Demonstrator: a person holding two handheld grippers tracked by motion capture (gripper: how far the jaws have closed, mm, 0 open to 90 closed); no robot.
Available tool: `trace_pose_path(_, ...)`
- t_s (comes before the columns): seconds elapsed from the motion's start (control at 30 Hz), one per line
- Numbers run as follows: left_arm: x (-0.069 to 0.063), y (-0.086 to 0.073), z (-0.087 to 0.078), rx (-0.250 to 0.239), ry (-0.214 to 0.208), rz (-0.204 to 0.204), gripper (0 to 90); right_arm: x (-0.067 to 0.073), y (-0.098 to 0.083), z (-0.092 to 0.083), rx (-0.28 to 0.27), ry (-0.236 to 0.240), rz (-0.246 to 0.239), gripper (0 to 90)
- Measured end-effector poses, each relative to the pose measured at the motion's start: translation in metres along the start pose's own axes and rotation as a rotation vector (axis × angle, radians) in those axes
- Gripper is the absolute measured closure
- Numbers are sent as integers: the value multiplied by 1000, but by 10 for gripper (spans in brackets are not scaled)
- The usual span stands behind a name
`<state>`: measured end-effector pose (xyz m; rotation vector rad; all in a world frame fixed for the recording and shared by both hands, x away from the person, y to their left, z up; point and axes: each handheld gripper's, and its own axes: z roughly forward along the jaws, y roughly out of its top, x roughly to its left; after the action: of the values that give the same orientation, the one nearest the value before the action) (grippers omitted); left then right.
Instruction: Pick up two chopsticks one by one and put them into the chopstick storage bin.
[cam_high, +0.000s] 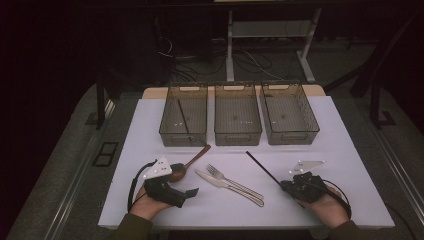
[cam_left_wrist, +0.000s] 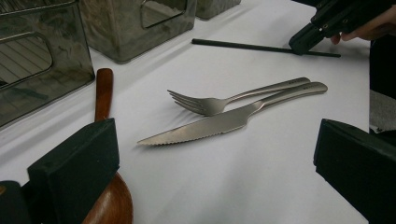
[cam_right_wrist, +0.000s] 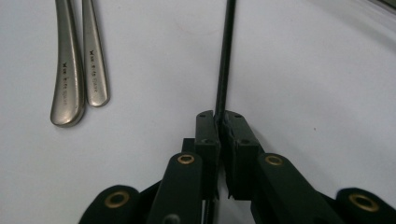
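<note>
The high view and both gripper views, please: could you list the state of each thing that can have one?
Right gripper: shut on the black chopstick, near its end.
Left gripper: jaws open, nothing between them.
Left bin: holds another black stick.
Middle bin: looks empty.
Right bin: looks empty.
Fork: flat on the table, loose.
Knife: flat beside the fork, loose.
Wooden spoon: on the table, loose.
</note>
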<state>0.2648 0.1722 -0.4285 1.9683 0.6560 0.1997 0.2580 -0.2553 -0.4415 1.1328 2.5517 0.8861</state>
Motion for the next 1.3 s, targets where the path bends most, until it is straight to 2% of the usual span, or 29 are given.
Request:
trace_pose_path(0.23,-1,0,1,2,-1,0,0,-4,-3,0,-16,25,46,848)
trace_pose_path(0.57,0,0,0,1,0,-3,0,-7,-3,-2,-31,44,27,852)
trace_pose_path(1.03,0,0,0,3,-3,2,0,-12,-2,-14,-128,107,58,853)
trace_pose_path(1.3,0,0,1,1,-3,1,0,-11,3,-23,-176,119,53,852)
